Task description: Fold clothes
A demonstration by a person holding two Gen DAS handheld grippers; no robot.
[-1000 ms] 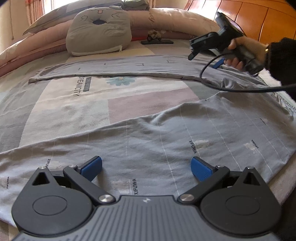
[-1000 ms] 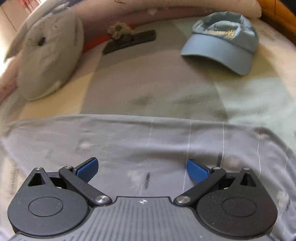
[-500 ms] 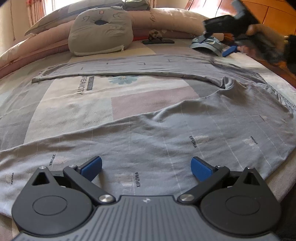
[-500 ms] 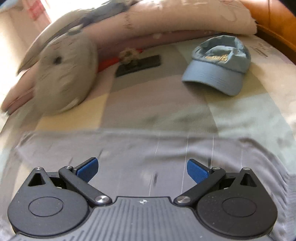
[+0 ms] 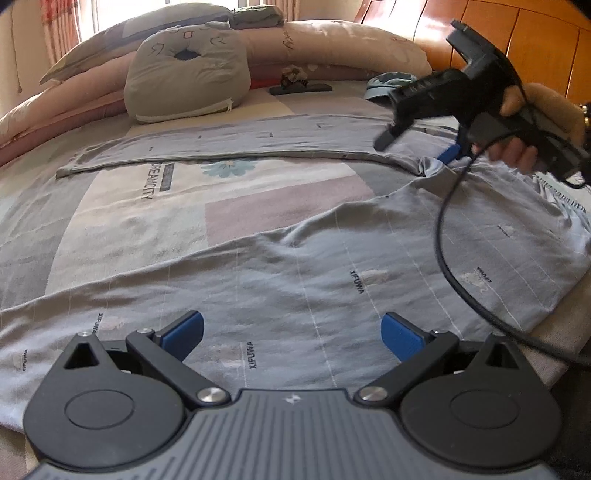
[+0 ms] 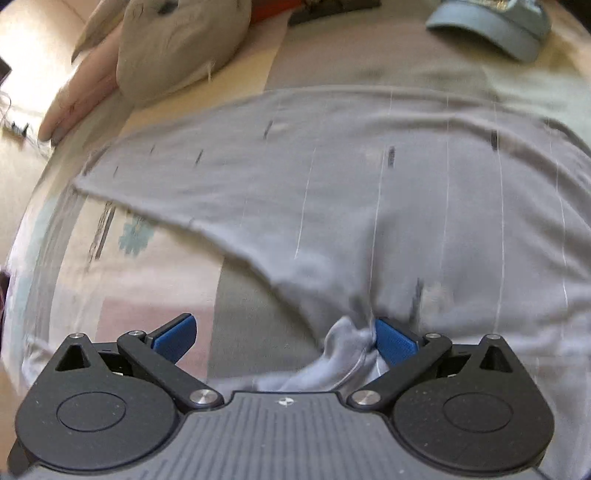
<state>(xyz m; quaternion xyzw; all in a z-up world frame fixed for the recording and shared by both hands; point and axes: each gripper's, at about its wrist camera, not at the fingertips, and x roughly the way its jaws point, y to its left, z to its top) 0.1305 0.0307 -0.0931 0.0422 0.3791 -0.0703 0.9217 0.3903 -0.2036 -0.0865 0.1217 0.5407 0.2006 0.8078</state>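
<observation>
The right tongs [image 6: 282,341], a second ago hovering over the far trouser leg, have dropped to the crotch of the one pair of grey trousers [image 5: 332,266] spread on the bed [image 5: 155,221]. They are released, bunched cloth touching one pad, so a grab looks close. The left tongs [image 5: 291,330] hang released over the near leg; one cap [image 6: 495,22] and one cushion [image 5: 188,85] lie beyond.

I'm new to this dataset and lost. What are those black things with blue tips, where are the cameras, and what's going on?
They are hand-held claws; each carries a camera looking along its blue fingers. The left claw hangs open over grey striped cotton trousers spread on a patchwork bedsheet. Its view shows a hand holding the right claw, open at the crotch, bunched cloth against one finger. Behind lie a grey cat-face cushion and a light blue cap.
</observation>
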